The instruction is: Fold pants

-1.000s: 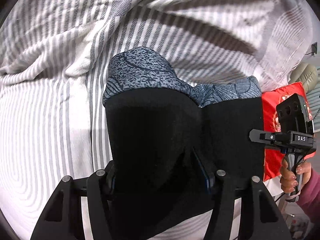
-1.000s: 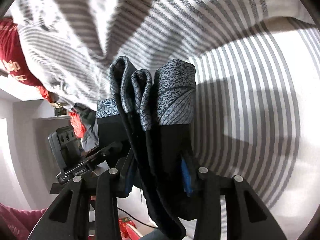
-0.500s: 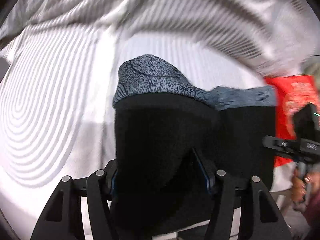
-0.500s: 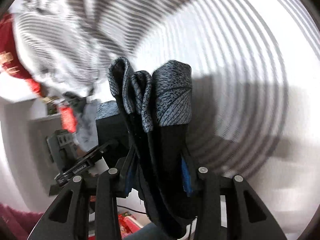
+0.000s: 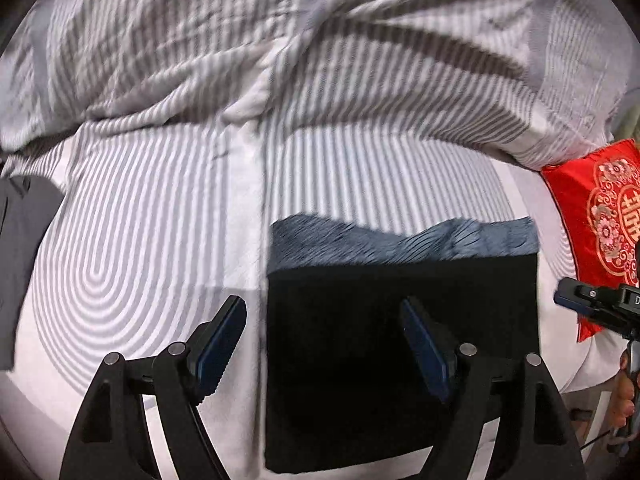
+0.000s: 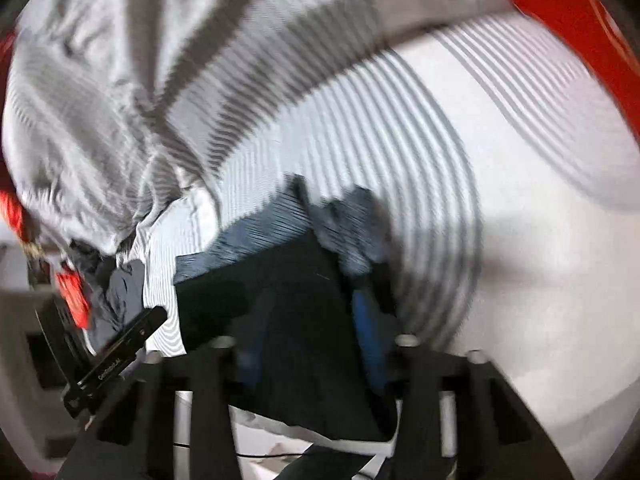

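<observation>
In the left wrist view the left gripper [image 5: 324, 344] stands spread wide and grasps nothing. The pants [image 5: 400, 352], black with a grey patterned band along the far edge, lie as a flat rectangle on the striped bedsheet [image 5: 140, 248]. Their left edge runs between the two fingers, the left one over bare sheet, the right one over the cloth. The fold looks laid down, so the step in hand seems to be letting go. To do it well, draw this claw straight back and up so that neither finger drags the edge. A red cushion [image 5: 600, 216] sits at the right. Beyond it the right gripper [image 5: 592, 304] shows only as a part at the frame edge. The near end of the pants is hidden under the claw's frame, and a dark cloth [image 5: 24, 240] at the left is cut off.

The right wrist view is blurred by motion. Here the pants [image 6: 280, 292] fill the space between the fingers, with the patterned band bunched at the far right corner. I cannot tell whether the right gripper [image 6: 308, 340] is clenched on them or already released. It should let go only once that corner lies flat, then back away low. The left gripper [image 6: 116, 356] shows at the near left, hard to read
</observation>
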